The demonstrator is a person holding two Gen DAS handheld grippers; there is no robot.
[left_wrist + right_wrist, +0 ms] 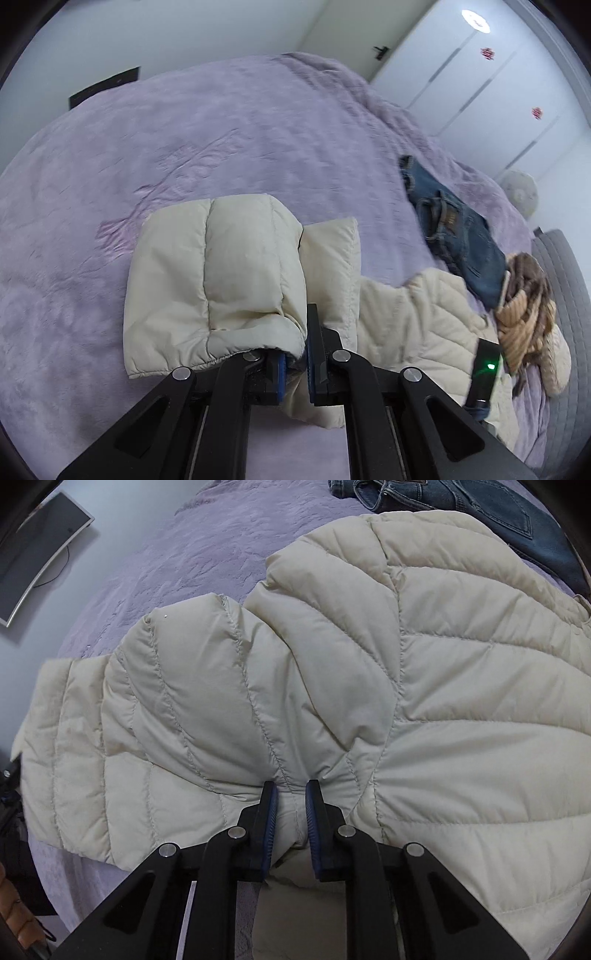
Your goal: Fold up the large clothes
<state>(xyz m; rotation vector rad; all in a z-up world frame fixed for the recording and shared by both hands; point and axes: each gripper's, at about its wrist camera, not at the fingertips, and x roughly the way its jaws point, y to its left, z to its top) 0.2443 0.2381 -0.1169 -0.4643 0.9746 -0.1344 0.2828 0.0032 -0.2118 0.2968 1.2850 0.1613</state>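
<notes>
A cream quilted puffer jacket [221,273] lies on a bed with a purple bedspread [184,147]. My left gripper [295,365] is shut on the end of a sleeve, and the sleeve bulges up and over the left finger. In the right wrist view the jacket [424,701] fills most of the frame with its back panel spread out. My right gripper [291,805] is shut on a pinched fold of the fabric near the jacket's near edge, and creases radiate from the pinch.
Blue jeans [458,229] [480,502] lie just beyond the jacket. A brown and tan knitted garment [524,310] is heaped at the bed's right side. White wardrobe doors [480,92] stand behind. A curved monitor [40,554] sits past the bed's left edge.
</notes>
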